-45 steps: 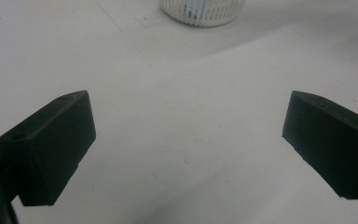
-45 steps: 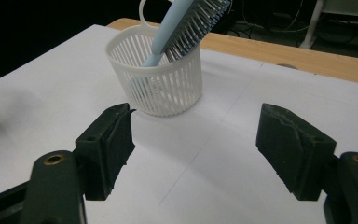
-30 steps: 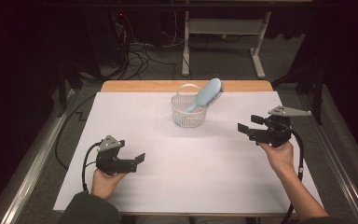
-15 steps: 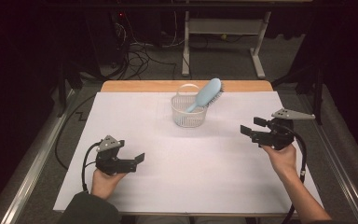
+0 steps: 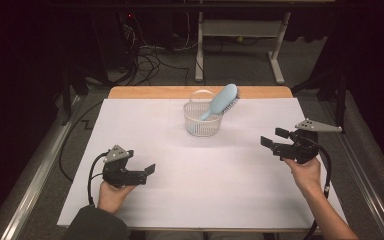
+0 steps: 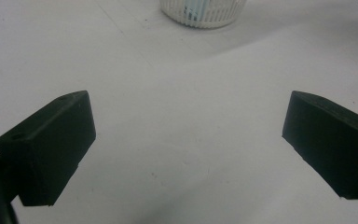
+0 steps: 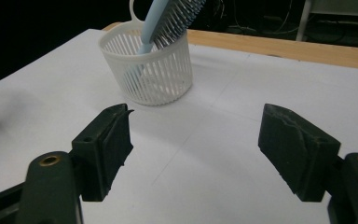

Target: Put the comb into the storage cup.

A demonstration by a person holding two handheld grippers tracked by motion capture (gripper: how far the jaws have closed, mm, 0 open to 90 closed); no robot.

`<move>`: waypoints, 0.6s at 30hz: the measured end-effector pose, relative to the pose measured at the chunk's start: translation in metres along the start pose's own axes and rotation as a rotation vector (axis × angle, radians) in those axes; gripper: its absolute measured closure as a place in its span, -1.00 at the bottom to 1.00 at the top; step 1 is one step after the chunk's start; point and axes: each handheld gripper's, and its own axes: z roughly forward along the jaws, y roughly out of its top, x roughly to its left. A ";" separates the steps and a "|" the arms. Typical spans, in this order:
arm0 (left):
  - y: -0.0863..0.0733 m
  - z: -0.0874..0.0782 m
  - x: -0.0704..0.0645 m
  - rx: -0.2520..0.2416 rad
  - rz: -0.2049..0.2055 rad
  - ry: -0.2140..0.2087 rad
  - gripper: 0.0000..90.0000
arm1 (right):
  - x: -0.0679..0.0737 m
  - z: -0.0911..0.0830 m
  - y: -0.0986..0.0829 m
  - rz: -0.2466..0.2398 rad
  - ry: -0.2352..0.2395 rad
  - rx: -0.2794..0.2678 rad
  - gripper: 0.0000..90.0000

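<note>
At the far middle of the white table (image 5: 130, 210), the blue hairbrush (image 5: 221, 102) stands handle-down in the white basket (image 5: 202, 125). My left gripper (image 5: 149, 171) and right gripper (image 5: 274, 141) rest wide apart, empty. I judge nothing in hand; next calls for reaching in.

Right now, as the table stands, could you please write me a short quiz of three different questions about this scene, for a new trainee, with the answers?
1. True or false: the blue hairbrush lies flat on the white table cover.
2. Which is right? The fingers of the right gripper are (A) shut on the brush, (B) open and empty, (C) shut on the basket rim.
3. Fill in: the brush stands handle-down in the white ____.

Key: 1. False, it leans in the basket, its head over the rim. 2. B. 3. basket. The left gripper is open too.
</note>
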 end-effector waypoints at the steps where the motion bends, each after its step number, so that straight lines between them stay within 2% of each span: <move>1: 0.000 0.000 0.000 0.000 0.000 0.000 -0.96 | 0.000 -0.001 -0.001 0.003 -0.001 -0.003 -0.43; 18: 0.000 0.000 0.000 0.000 0.000 0.001 -0.96 | 0.001 -0.010 -0.008 -0.002 0.002 -0.019 -0.46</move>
